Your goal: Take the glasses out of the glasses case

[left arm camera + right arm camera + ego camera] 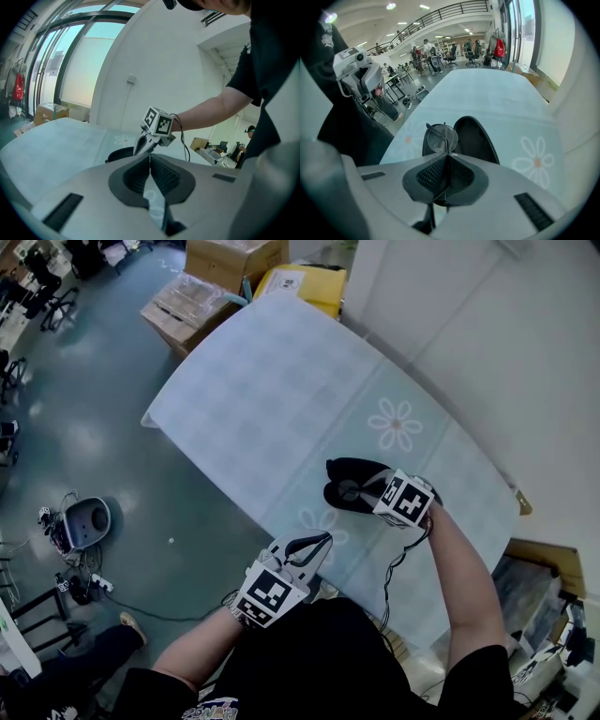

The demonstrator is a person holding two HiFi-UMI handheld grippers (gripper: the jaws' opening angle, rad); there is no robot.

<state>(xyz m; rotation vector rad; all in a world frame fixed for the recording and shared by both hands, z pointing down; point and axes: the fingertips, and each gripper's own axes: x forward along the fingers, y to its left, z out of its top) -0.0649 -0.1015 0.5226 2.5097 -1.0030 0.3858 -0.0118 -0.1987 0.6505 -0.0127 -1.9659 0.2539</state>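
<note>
While over case [476,136], glasses [442,137] in right tool [446,156]

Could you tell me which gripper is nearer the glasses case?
Right. The right gripper is at the open glasses case, jaws shut on the glasses; the left gripper is apart, toward the person, jaws shut on nothing.

Head view looks steeply down on the bench [281,381]; both gripper views skim low across it, sharing the glasses case [476,136].
</note>
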